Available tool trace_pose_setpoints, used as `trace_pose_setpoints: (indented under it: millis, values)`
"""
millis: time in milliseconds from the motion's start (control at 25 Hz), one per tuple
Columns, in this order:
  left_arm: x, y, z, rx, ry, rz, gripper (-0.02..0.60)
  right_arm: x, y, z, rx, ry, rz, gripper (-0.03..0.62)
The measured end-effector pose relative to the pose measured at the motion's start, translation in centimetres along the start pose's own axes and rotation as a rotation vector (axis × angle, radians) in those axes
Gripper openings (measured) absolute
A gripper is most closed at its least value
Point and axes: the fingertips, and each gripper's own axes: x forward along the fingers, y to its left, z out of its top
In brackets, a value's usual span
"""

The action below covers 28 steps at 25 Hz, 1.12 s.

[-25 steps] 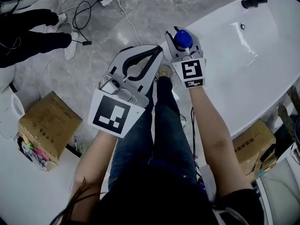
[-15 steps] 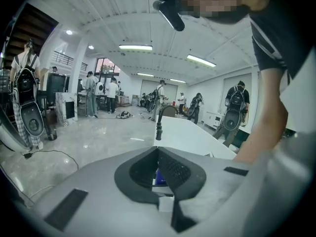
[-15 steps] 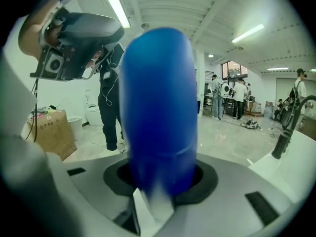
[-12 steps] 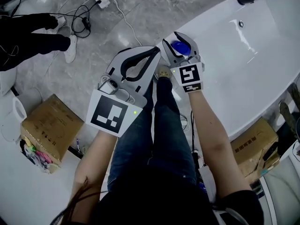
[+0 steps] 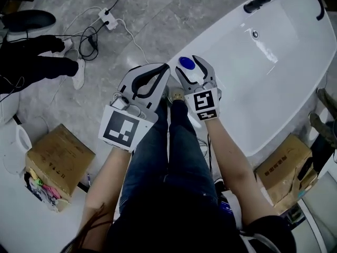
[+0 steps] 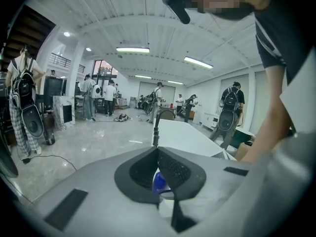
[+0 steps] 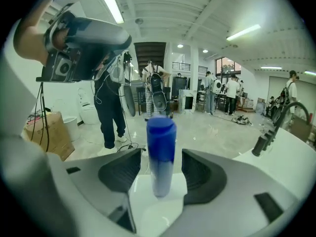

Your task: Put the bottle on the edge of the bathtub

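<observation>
Here, at the rim of the white bathtub [image 5: 274, 88], the right gripper [image 5: 190, 67] has just been opening, jaws wide and touching nothing; the left gripper [image 5: 166, 66] beside it is closed, empty. The blue-capped bottle [image 7: 160, 147] stands upright on that rim between the right jaws

Blue-topped pale bottle [image 7: 160, 152], white bathtub [image 5: 295, 83], grey marbled floor [image 5: 158, 20], brown box [image 5: 60, 159].

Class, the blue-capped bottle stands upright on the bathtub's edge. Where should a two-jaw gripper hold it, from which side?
Likely grip the bottle on its pale body below the cap, coming level from the floor side of the bathtub. It is a slim upright cylinder, so pads meet opposite sides squarely.
</observation>
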Motion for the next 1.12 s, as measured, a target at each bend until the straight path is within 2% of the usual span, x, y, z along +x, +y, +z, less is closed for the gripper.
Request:
trace_pose_setpoints:
  millis: [120, 280, 400, 440, 560, 720, 880, 1120]
  values:
    - [-0.7, -0.2, 1.6, -0.003, -0.002, 0.006, 0.025, -3.4, -1.0, 2.5, 0.028, -0.027, -0.058, 0.253]
    - [-2.0, -1.0, 4.9, 0.025, -0.013, 0.013, 0.025, -9.5, -2.3, 7.5, 0.008, -0.094, -0.123, 0.244]
    - [-2.2, -1.4, 8.5, 0.077, -0.070, 0.010, 0.025, -13.7, -3.9, 12.6, -0.034, -0.197, -0.182, 0.127]
    - [-2.5, -1.4, 9.7, 0.086, -0.092, 0.014, 0.025, -15.0, -4.3, 14.2, -0.039, -0.229, -0.201, 0.105]
    - [-4.5, -1.5, 13.0, 0.089, -0.148, 0.036, 0.025, -18.4, -4.5, 18.1, 0.043, -0.280, -0.235, 0.048]
    - [-7.5, -2.1, 17.2, 0.094, -0.226, 0.066, 0.025, -22.3, -4.2, 23.0, 0.111, -0.334, -0.269, 0.032]
    - [-9.4, -2.8, 22.5, 0.144, -0.309, 0.101, 0.025, -26.3, -4.2, 29.1, 0.069, -0.427, -0.334, 0.029]
    - [-11.9, -6.3, 28.7, 0.202, -0.403, 0.156, 0.025, -33.9, -4.1, 34.8, 0.006, -0.555, -0.438, 0.029]
